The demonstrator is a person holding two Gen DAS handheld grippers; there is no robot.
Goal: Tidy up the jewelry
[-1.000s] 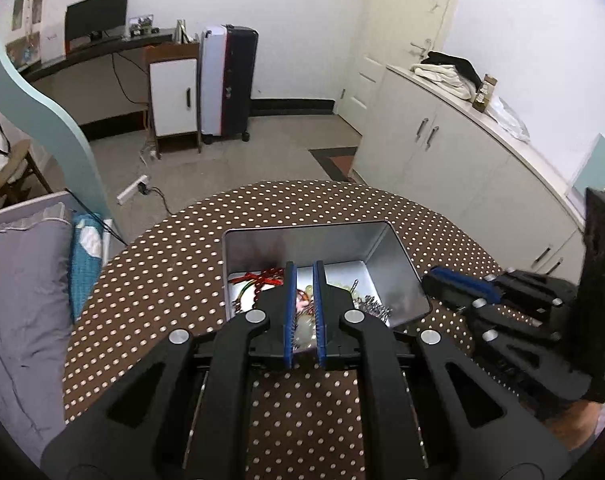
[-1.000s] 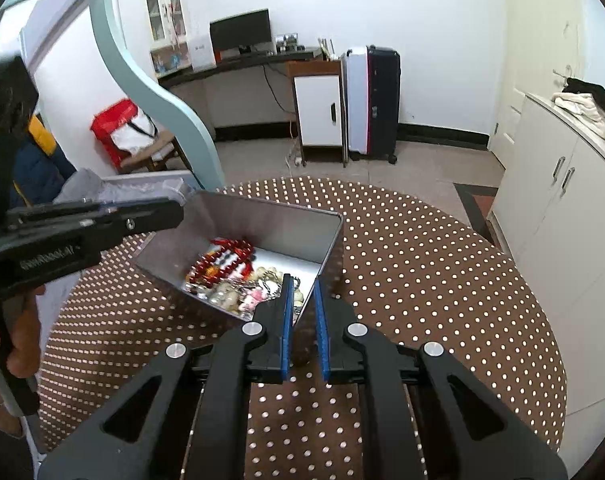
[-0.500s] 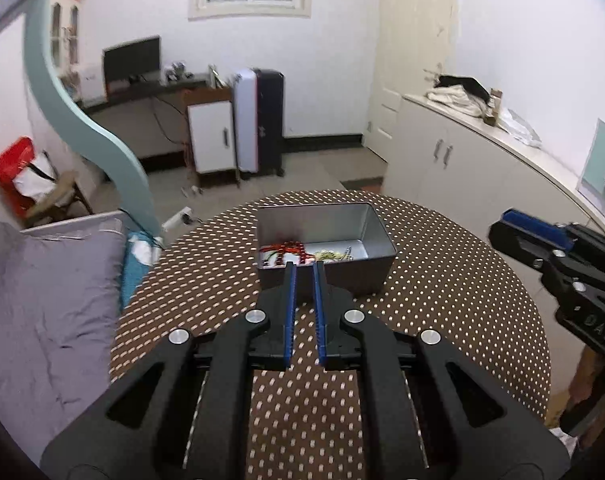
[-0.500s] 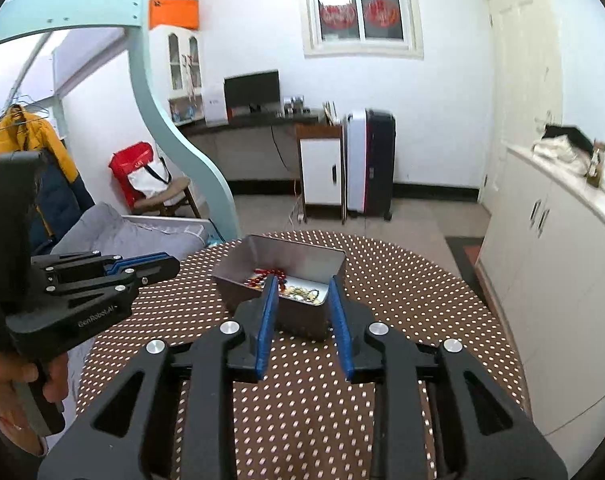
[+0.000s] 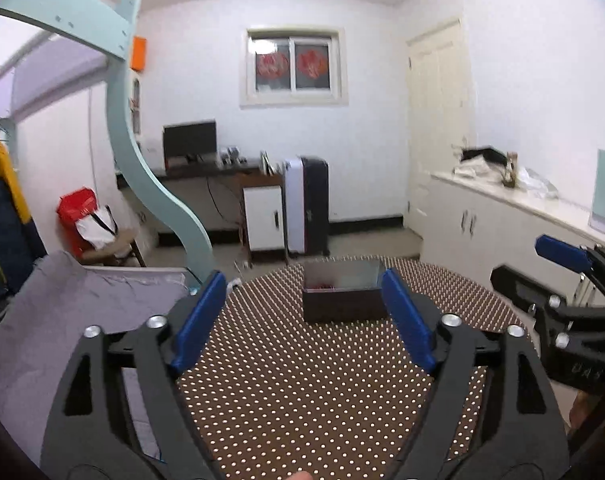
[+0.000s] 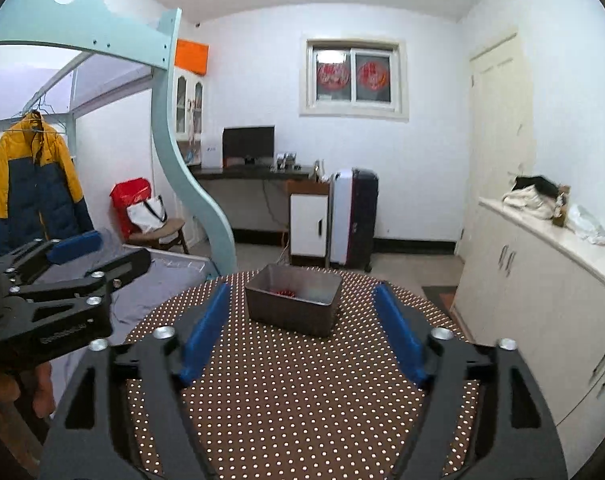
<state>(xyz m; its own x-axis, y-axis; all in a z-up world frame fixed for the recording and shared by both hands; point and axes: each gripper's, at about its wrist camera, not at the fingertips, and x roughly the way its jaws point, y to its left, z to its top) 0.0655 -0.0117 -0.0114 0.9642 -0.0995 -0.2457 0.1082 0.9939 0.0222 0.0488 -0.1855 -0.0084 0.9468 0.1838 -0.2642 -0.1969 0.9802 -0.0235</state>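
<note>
Left gripper [image 5: 304, 312] jaws opening, spread wide, nothing between the pads; right gripper [image 6: 300, 330] same, opening, spread, empty. Tin [image 6: 293, 305] sits on the dotted table [image 6: 302, 400] at 12 o'clock from both grippers, well clear of the fingertips; red beads [image 6: 283, 292] visible inside, rest of the contents too small to tell. From the left wrist view, right gripper shows at 3 o'clock; from the right wrist view, left gripper at 9 o'clock.

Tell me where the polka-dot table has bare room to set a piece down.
Bare cloth spans the table from the metal tin to the near edge, and runs either side of the tin. Only the tin stands on it, toward the far edge. Both claws, left and right, are opening with nothing between them.
</note>
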